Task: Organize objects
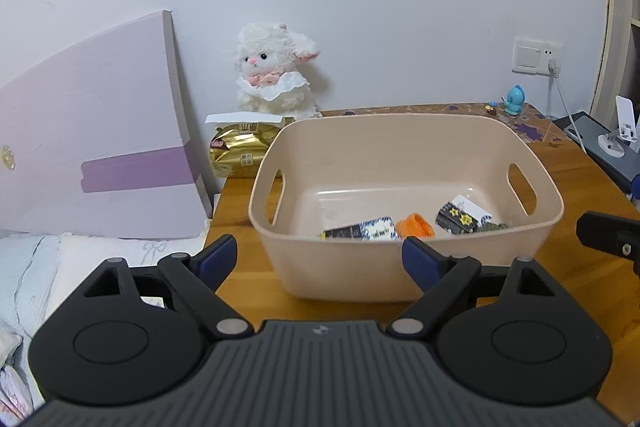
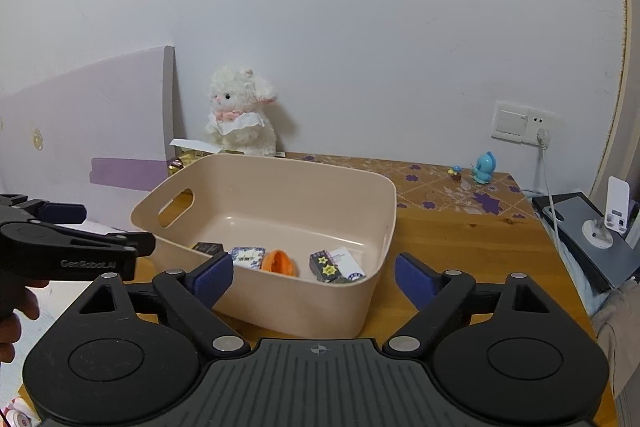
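Both the left tongs [image 1: 320, 257] and right tongs [image 2: 314, 273] hover spread and empty before the pink bin [image 2: 376, 291] on the bench [image 2: 460, 243], small packets [image 2: 248, 257] already inside; next probably comes fetching another item.

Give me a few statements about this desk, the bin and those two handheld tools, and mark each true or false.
1. The beige bin stands on the wooden table. True.
2. The bin has nothing in it. False: small packets and an orange item lie on its floor.
3. The left tool is open and holds nothing. True.
4. The right tool is clamped on the plush lamb. False: it is open, and the plush lamb sits by the wall behind the bin.
5. A small blue figurine stands on the table near the wall socket. True.
6. The gold packet lies inside the bin. False: it lies outside, behind the bin's left corner.
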`<move>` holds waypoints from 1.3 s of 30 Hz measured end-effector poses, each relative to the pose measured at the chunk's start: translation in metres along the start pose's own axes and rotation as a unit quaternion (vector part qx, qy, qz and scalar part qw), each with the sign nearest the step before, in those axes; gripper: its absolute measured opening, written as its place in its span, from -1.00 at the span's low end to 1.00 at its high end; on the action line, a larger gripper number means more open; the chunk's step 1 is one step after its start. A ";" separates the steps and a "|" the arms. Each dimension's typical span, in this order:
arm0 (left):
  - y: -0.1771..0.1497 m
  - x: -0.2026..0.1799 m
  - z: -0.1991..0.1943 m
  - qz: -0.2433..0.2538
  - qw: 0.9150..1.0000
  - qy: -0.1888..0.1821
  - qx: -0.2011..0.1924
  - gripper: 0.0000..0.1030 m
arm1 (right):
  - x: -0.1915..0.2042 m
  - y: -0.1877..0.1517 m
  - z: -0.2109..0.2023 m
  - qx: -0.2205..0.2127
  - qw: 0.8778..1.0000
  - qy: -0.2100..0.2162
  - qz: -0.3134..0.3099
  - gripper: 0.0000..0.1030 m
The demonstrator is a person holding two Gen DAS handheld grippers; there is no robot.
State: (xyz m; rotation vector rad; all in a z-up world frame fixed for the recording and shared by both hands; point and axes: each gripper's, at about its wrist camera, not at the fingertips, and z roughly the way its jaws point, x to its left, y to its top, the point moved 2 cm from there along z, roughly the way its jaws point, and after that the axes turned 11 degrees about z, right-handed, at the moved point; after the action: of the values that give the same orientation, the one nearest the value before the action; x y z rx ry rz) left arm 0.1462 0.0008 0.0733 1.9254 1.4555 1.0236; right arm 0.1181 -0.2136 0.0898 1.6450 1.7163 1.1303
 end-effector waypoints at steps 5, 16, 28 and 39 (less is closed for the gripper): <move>-0.013 0.002 -0.022 -0.008 1.000 0.003 -0.001 0.75 | -0.002 -0.010 -0.017 0.001 1.000 0.001 0.002 0.81; -0.033 -0.010 -0.064 -0.008 1.000 -0.009 -0.024 0.75 | -0.007 -0.032 -0.043 0.004 1.000 0.000 0.009 0.90; -0.066 -0.032 -0.097 -0.012 0.999 -0.020 -0.044 0.75 | -0.001 -0.055 -0.078 -0.010 0.999 0.020 0.032 0.97; -0.097 -0.031 -0.118 -0.020 0.999 -0.018 -0.038 0.75 | -0.016 -0.087 -0.110 -0.011 0.999 -0.001 0.045 0.97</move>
State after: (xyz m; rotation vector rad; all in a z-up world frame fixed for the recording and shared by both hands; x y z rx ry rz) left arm -0.0089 -0.0052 0.0597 1.8434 1.4103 1.0072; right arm -0.0186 -0.2472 0.0726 1.7248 1.6376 1.1848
